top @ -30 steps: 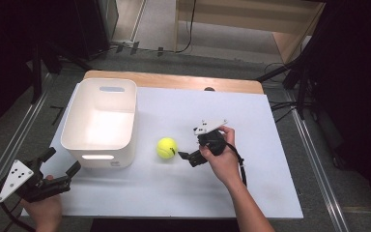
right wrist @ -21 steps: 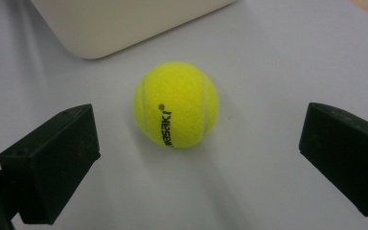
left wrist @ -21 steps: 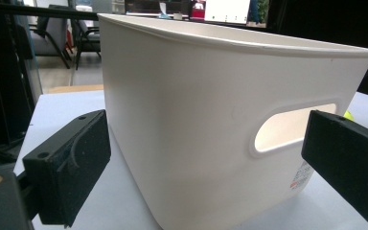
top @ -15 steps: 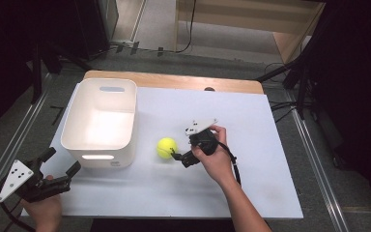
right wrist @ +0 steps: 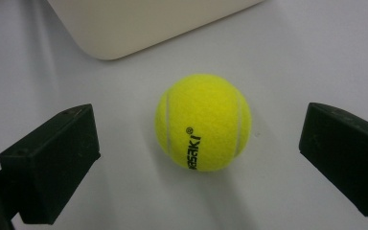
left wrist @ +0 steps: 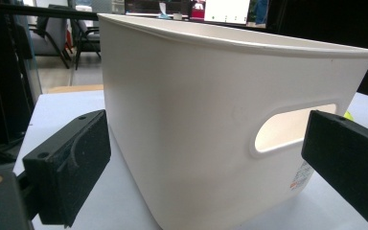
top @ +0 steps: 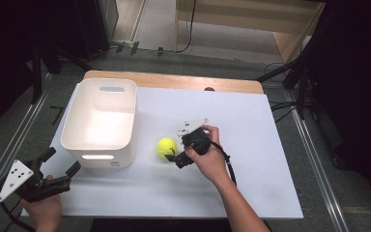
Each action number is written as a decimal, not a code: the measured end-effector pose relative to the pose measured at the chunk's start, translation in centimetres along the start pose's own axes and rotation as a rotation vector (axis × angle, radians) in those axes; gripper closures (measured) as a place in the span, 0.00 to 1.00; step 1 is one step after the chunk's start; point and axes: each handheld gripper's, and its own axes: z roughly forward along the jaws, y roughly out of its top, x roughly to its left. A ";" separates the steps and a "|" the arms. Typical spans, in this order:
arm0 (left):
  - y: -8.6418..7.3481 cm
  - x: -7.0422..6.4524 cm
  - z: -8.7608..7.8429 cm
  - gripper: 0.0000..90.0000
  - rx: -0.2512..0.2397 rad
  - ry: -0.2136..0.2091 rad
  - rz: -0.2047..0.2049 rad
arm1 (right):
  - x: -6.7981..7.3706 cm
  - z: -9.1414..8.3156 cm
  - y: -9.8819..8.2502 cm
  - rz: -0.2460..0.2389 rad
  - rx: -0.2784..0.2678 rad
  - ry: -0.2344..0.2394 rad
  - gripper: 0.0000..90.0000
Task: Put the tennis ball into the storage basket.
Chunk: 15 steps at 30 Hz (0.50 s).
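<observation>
A yellow tennis ball (top: pixel 166 147) lies on the white table, just right of a white plastic bin (top: pixel 100 83). My right gripper (top: pixel 173 154) is open right beside the ball, coming from the ball's right. In the right gripper view the ball (right wrist: pixel 202 122) sits between the two black jaws of the right gripper (right wrist: pixel 199 124) without touching either, and the bin's corner (right wrist: pixel 139 24) is behind it. My left gripper (top: pixel 60 163) is open near the table's front left corner. In the left gripper view, the left gripper (left wrist: pixel 211 148) faces the bin's handle wall (left wrist: pixel 196 96) with nothing held.
The white table top (top: pixel 251 125) has free room to the right and in front of the ball. A wooden strip (top: pixel 174 81) runs along its far edge. Metal rails (top: pixel 9 145) flank both sides. The bin looks empty.
My right gripper has moved left, closer to the ball, so its jaws now flank it. The ball, the bin and the left gripper have stayed put.
</observation>
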 end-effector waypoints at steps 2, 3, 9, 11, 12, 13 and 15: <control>0.0 0.0 0.0 0.03 -0.001 -0.001 0.000 | 0.1 0.2 0.1 -0.001 0.006 0.008 0.00; 0.0 0.0 0.0 0.03 -0.001 0.000 0.000 | 0.1 0.4 0.2 -0.001 0.007 0.008 0.00; 0.0 0.0 0.0 0.03 -0.001 -0.002 0.000 | 0.4 1.2 0.4 -0.012 0.017 0.019 0.09; 0.0 0.0 0.0 0.03 -0.001 -0.002 0.000 | 0.5 1.4 0.4 -0.015 0.022 0.023 0.09; 0.0 0.0 0.0 0.03 -0.001 -0.003 0.000 | 0.5 1.5 0.5 -0.014 0.025 0.027 0.09; 0.0 0.0 0.0 0.03 -0.001 -0.002 0.000 | 0.5 1.6 0.5 -0.017 0.026 0.029 0.09; 0.0 0.0 0.0 0.03 0.001 -0.001 0.000 | 0.5 1.8 0.5 -0.022 0.037 0.034 0.09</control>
